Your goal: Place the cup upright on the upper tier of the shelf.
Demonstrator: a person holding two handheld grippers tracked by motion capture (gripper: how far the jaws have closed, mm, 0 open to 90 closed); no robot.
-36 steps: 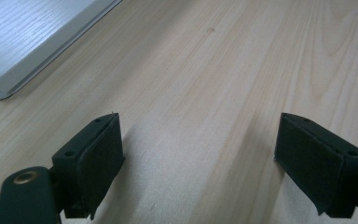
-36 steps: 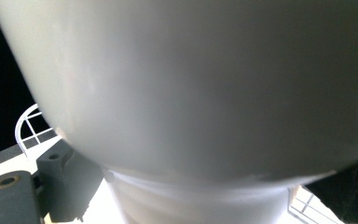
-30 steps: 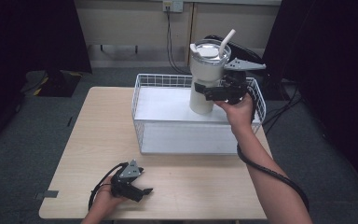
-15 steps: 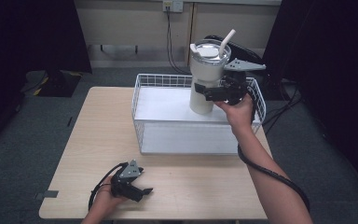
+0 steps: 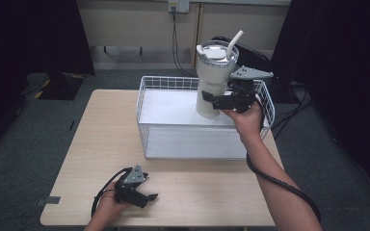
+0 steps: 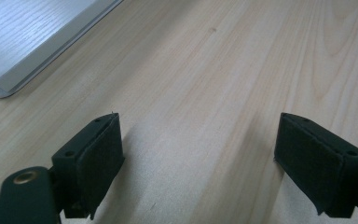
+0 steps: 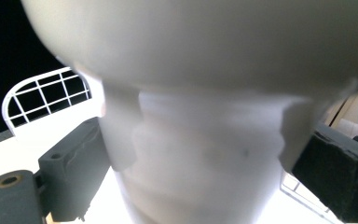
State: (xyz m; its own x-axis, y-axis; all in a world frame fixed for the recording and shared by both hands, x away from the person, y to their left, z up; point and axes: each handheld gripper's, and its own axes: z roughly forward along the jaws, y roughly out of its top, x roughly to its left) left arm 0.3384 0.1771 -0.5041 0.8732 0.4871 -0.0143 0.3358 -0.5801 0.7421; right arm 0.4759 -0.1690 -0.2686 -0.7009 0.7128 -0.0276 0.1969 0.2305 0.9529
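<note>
A cream tumbler (image 5: 211, 86) with a clear lid and a white straw (image 5: 233, 41) stands upright at the back right of a white wire basket (image 5: 143, 111). My right gripper (image 5: 220, 101) is shut on the tumbler's narrow lower body. In the right gripper view the tumbler (image 7: 200, 140) sits between both pads (image 7: 77, 163) of that gripper (image 7: 200, 175), which press its sides. My left gripper (image 5: 144, 195) rests on the wooden table (image 5: 101, 139) near its front edge, open. In the left gripper view, bare wood lies between that gripper's (image 6: 200, 158) fingers.
The basket has a flat white floor (image 5: 173, 108), and its front wall (image 6: 23, 42) is close to the left gripper. Cables and dark equipment lie on the floor behind the table. The right gripper's black cable (image 5: 279, 183) trails along the forearm.
</note>
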